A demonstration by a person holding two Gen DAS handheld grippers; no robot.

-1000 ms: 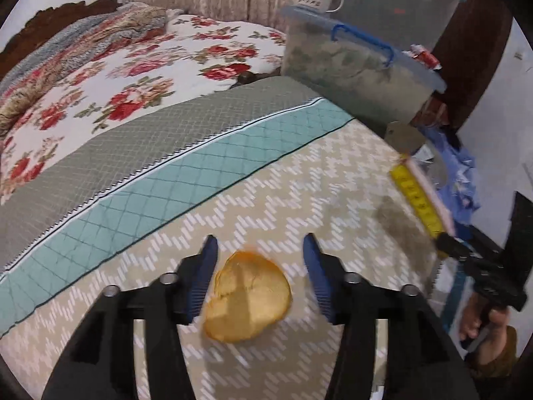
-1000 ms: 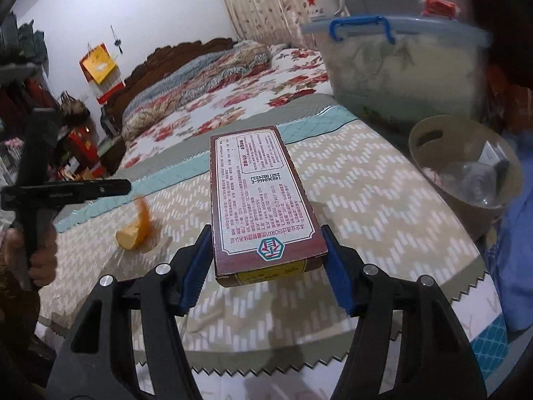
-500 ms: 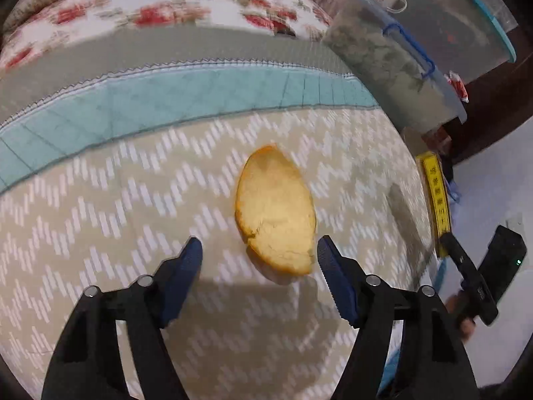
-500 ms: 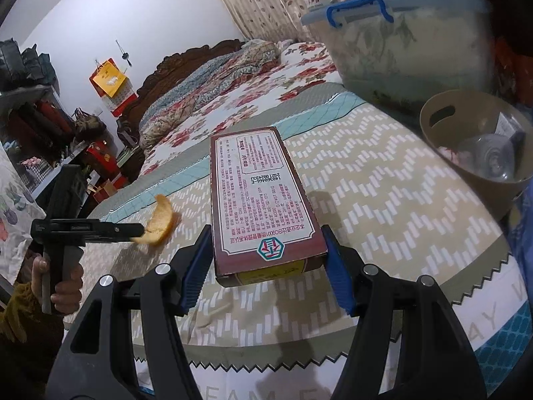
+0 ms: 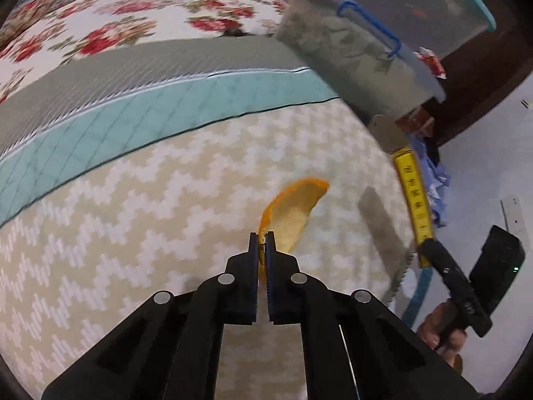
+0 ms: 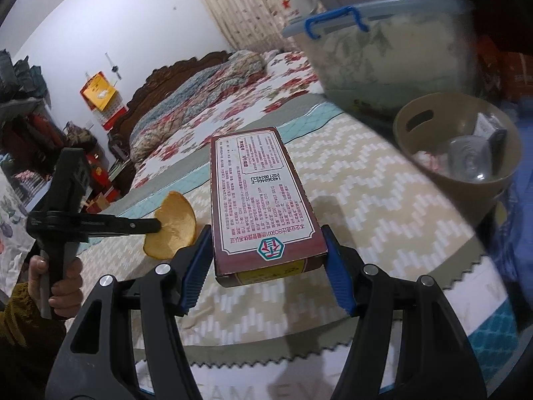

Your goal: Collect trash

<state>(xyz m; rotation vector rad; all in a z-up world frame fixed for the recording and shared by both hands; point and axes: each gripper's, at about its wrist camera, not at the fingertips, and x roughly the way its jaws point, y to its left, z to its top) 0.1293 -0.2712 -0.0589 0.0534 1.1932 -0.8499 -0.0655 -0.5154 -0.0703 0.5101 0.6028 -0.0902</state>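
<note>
1 orange peel (image 5: 293, 213), 1 box (image 6: 263, 200), 1 bin (image 6: 429, 166).

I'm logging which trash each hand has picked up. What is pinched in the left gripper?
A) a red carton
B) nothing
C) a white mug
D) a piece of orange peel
D: the left gripper is shut on the edge of the orange peel, while the carton sits in the right gripper.

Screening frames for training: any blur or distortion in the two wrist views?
Left wrist: background motion-smeared, claw and orange peel fairly sharp; strong fisheye curving the bedspread. Right wrist: box text legible, tub and basket soft at the edge; dim, flat light.
</note>
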